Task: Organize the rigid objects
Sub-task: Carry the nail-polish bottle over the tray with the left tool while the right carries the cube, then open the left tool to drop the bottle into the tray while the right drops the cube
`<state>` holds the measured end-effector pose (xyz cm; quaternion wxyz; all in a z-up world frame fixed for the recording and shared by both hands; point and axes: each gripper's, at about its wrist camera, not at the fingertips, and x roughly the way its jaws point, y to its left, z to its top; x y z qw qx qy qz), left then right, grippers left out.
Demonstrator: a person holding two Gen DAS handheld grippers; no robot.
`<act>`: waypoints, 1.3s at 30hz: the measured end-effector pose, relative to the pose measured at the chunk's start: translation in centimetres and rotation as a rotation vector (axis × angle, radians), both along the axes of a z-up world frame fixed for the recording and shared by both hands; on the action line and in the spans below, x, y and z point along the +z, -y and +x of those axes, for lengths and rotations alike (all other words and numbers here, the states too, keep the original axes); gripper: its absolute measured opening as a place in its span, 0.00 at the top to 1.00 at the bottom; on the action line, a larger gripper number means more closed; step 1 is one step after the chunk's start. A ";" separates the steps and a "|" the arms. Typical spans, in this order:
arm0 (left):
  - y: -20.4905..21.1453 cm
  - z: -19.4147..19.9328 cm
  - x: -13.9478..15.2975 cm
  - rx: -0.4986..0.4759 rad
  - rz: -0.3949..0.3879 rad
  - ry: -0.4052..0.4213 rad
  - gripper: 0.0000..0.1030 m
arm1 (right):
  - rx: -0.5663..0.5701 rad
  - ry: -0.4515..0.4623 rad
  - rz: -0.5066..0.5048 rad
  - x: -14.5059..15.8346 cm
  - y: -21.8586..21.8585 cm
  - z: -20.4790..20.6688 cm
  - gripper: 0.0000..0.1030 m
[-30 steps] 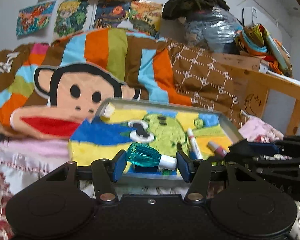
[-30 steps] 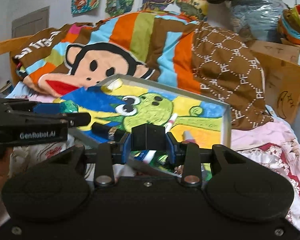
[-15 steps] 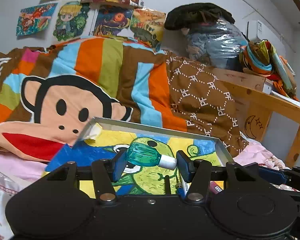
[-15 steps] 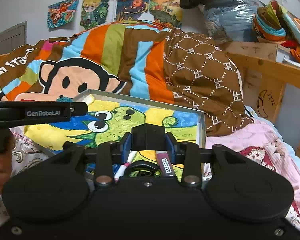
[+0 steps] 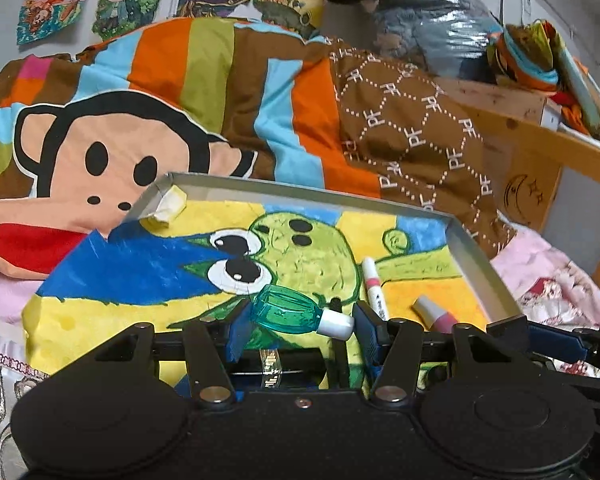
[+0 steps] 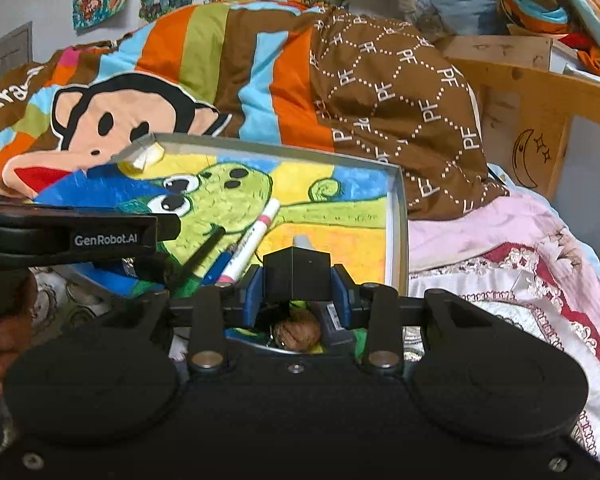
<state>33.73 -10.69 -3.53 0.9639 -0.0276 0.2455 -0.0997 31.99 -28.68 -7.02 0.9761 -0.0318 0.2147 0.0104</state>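
A shallow metal tray (image 5: pixel 472 252) with a painted frog picture lies on the bed. My left gripper (image 5: pixel 300 320) is shut on a teal bottle with a white cap (image 5: pixel 288 312), held over the tray's near middle. A white marker with a pink band (image 5: pixel 374 286) and a pink-and-white tube (image 5: pixel 432 314) lie in the tray at right. My right gripper (image 6: pixel 298 294) is shut on a black cube (image 6: pixel 298 276) above the tray's (image 6: pixel 398 216) near right part. A walnut (image 6: pixel 298 334) lies below it. The white marker (image 6: pixel 248 246) and a black pen (image 6: pixel 204 252) lie left of the cube.
A striped monkey-print duvet (image 5: pixel 172 120) is heaped behind the tray. A wooden bed frame (image 5: pixel 540 160) with bags and clothes piled on it stands at right. Pink bedding (image 6: pixel 500 248) lies right of the tray. A hand (image 6: pixel 4 328) holds the left gripper's handle.
Both grippers rose and pulled back, then came down toward the tray again, keeping their objects. The walnut has come into sight beneath the right gripper.
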 end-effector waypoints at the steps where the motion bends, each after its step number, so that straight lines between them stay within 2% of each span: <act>1: 0.0 0.1 -0.1 -0.003 0.002 -0.005 0.46 | -0.002 -0.004 0.002 -0.2 -0.1 0.0 0.72; 15: 0.1 0.4 -1.0 -0.008 0.022 -0.037 0.45 | 0.001 -0.025 -0.004 -1.7 -0.7 0.6 0.72; 27: 0.8 0.6 -1.3 -0.014 0.105 -0.039 0.45 | 0.054 -0.027 -0.067 -2.4 -2.3 0.6 0.72; 30: 0.8 1.0 -1.3 -0.022 0.103 -0.069 0.44 | 0.049 -0.027 -0.066 -2.4 -2.4 0.5 0.70; 33: 0.6 1.1 -1.0 -0.014 0.069 -0.084 0.33 | 0.047 -0.027 -0.061 -2.3 -2.1 0.5 0.68; 37: 0.3 0.8 -0.4 -0.011 0.047 -0.082 0.24 | 0.047 -0.026 -0.052 -2.2 -1.7 0.3 0.57; 39: 0.1 0.7 0.1 -0.006 0.042 -0.077 0.23 | 0.048 -0.026 -0.053 -2.0 -1.6 0.3 0.52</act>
